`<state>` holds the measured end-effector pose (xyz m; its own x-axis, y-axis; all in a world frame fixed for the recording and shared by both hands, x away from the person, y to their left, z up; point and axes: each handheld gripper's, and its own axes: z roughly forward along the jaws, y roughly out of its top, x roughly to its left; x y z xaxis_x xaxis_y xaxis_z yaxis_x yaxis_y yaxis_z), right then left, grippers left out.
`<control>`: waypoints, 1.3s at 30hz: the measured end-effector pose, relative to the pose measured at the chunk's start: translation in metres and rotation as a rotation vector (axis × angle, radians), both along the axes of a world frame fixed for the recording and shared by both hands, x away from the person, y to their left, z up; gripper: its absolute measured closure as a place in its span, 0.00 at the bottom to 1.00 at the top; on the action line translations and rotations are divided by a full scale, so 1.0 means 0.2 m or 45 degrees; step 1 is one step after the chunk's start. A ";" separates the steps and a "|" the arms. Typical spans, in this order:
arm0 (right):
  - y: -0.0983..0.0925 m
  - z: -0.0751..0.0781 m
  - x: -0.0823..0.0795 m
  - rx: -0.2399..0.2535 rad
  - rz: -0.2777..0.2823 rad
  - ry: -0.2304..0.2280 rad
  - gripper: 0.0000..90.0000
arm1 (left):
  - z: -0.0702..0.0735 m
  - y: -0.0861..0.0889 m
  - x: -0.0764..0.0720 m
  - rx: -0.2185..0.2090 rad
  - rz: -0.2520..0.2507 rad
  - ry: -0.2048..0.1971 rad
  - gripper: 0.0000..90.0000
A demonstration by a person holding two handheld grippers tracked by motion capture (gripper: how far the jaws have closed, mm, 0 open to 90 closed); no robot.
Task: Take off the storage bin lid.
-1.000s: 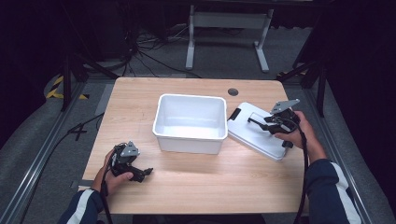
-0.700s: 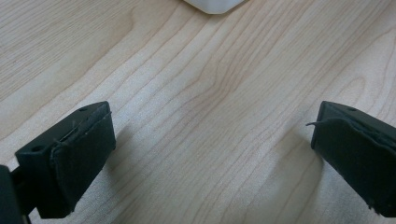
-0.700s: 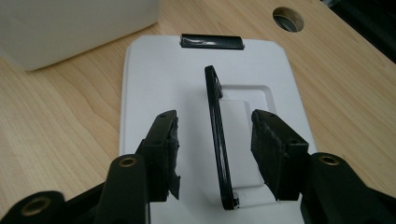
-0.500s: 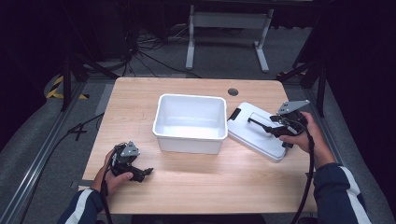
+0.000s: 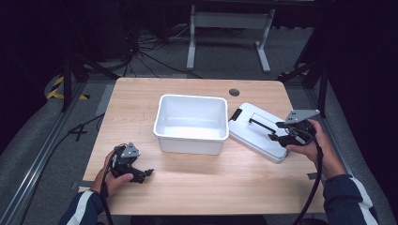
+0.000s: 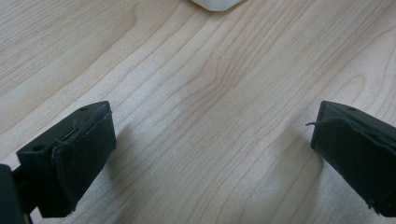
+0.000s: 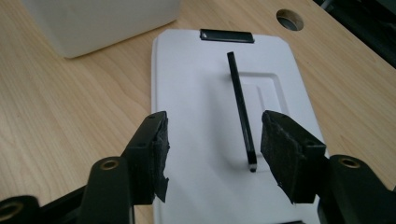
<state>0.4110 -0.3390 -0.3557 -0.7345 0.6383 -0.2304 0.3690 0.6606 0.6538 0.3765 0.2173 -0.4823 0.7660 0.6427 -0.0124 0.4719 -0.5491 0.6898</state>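
My right hand-held gripper (image 7: 212, 154) hovers spread over the lid (image 7: 205, 107); light, stiff, slick plastic, so I'd pinch its thin black handle (image 7: 240, 105) between my jaws.

1. The high view looks forward and down from above the person's side, taking in the whole light wooden desk (image 5: 197, 187).
2. The left gripper view sits close above bare desk wood, catching a corner of the white rectangular plastic bin (image 6: 215, 3).
3. The right gripper view looks along the flat white lid with a black bar handle (image 7: 205, 116); the high view shares this lid (image 5: 258, 136) and bin (image 5: 190, 123).
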 end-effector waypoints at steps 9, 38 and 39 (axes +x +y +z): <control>-0.04 -0.04 -0.13 0.000 0.023 -0.012 0.44 | 0.00 0.00 0.00 0.001 -0.002 0.002 0.00; -0.23 -0.30 -0.39 0.032 -0.061 -0.004 0.32 | 0.00 0.00 0.00 0.003 -0.002 -0.004 0.00; -0.23 -0.31 -0.39 0.043 -0.066 0.002 0.32 | 0.00 0.00 0.00 0.003 -0.002 -0.004 0.00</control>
<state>0.3329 -0.3850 -0.4180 -0.7006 0.6828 -0.2071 0.4033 0.6184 0.6745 0.3769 0.2173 -0.4822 0.7671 0.6415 -0.0087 0.4691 -0.5515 0.6898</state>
